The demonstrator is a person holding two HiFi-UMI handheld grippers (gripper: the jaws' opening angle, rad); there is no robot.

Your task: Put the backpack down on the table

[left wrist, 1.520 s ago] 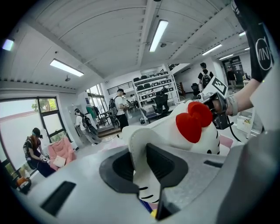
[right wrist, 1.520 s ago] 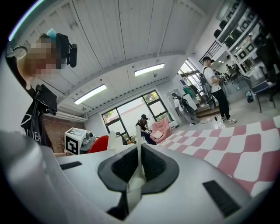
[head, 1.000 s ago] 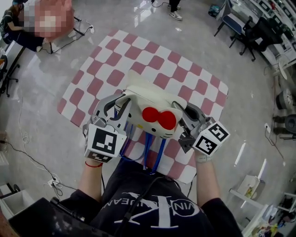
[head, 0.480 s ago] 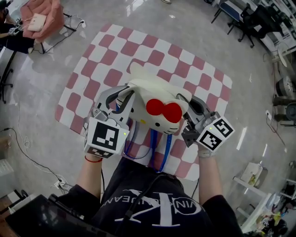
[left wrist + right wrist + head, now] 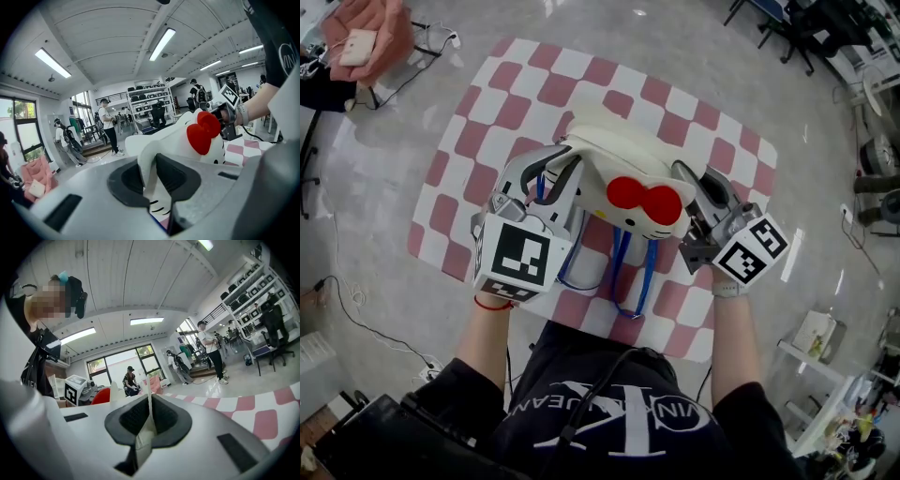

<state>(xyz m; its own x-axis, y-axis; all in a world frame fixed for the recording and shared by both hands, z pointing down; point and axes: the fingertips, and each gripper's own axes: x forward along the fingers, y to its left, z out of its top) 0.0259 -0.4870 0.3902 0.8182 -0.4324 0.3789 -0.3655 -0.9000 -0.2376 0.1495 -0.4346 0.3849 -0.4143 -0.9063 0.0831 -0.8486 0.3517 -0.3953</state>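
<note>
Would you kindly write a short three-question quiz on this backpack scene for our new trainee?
1. True or false: the left gripper and the right gripper are both shut on the backpack.
2. What colour is the bow on the backpack? A. blue B. red C. green
3. Fill in: the cloth below the backpack has a red-and-white ____ pattern.

Key: 1. True. 2. B. 3. checked.
</note>
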